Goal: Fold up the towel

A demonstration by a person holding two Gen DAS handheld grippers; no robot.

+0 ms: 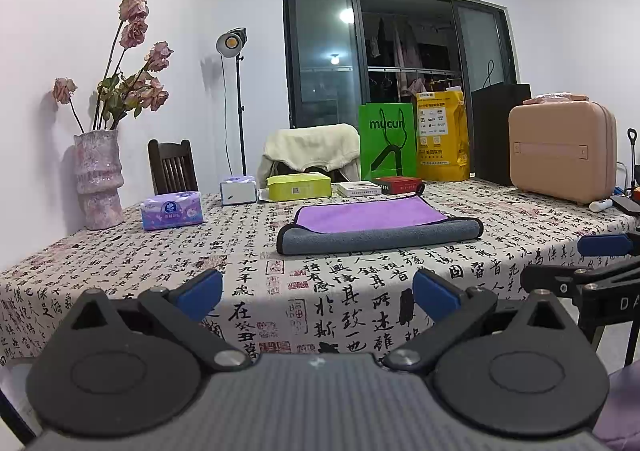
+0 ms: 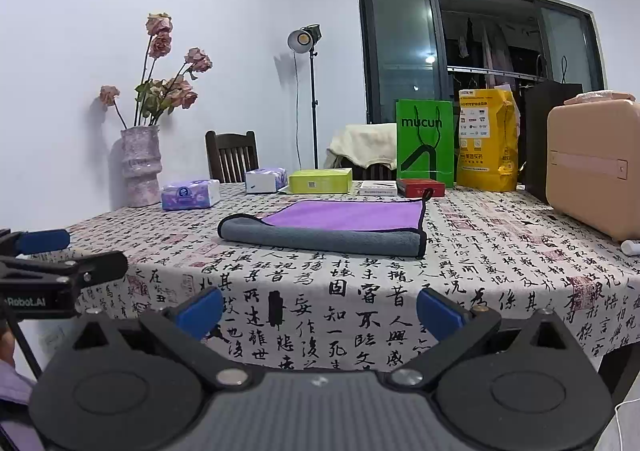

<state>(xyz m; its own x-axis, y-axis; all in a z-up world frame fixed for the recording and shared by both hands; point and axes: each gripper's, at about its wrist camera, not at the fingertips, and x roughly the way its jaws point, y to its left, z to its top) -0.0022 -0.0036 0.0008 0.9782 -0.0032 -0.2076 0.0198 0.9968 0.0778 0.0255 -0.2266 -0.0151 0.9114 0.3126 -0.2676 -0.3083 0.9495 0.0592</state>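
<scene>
I face a counter (image 1: 120, 251) draped in a cloth printed with black calligraphy and red seals. Behind it rise plain white walls (image 1: 80, 11) and a white ceiling. A dark-framed sliding window (image 1: 396, 51) fills the far wall, night behind its glass, lamp glints on the panes and clothes hanging beyond. Left of the window stands a lit studio lamp (image 1: 232, 43) on a thin black stand. Left of the lamp, a dark wooden chair (image 1: 172, 167) is pushed against the counter.
</scene>
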